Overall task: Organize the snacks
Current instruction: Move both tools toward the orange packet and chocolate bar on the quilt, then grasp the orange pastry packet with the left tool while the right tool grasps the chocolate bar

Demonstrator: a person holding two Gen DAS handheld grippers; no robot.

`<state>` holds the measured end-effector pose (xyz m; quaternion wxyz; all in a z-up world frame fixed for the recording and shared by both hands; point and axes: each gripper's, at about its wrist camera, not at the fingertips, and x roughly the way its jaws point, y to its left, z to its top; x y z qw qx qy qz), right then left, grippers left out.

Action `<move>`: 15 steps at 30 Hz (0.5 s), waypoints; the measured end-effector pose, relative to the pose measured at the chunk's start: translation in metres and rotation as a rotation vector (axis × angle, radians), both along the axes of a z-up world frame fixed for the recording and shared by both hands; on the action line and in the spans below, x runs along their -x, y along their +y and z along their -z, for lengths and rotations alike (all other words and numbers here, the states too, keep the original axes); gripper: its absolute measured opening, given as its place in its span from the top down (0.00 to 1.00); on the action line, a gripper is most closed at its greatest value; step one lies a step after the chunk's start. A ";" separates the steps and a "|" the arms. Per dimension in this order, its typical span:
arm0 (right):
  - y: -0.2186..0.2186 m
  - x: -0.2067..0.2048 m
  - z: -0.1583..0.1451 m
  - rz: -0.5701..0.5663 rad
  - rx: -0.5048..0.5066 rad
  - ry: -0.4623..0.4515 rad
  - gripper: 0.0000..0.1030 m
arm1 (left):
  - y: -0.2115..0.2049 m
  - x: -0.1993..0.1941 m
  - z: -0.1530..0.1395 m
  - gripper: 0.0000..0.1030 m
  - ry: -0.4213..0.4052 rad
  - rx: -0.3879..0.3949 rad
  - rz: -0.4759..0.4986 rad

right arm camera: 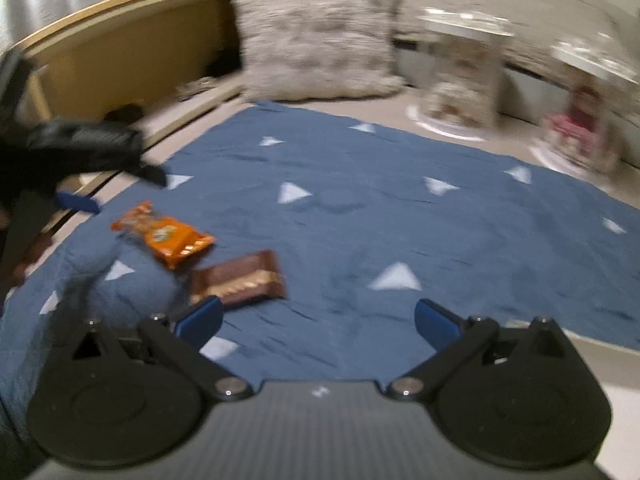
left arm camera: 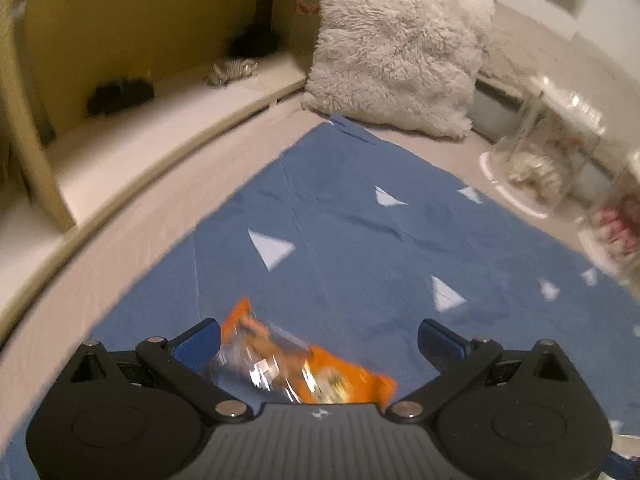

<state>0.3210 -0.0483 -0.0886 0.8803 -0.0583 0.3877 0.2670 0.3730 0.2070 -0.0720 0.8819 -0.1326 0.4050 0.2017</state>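
An orange snack packet lies on the blue cloth between the wide-open jaws of my left gripper; whether a finger touches it I cannot tell. In the right wrist view the same packet lies at the left, with a brown chocolate bar beside it. My right gripper is open and empty, its left finger just below the brown bar. The left gripper shows there as a dark blur above the orange packet.
Two clear jars holding snacks stand at the far right off the cloth, also in the left wrist view. A fluffy white pillow lies at the back. A wooden bed frame with a shelf runs along the left.
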 end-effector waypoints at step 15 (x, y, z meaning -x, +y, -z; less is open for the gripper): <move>0.066 -0.025 0.040 -0.229 0.036 -0.013 0.00 | -0.021 -0.024 0.045 0.00 0.223 -0.270 0.206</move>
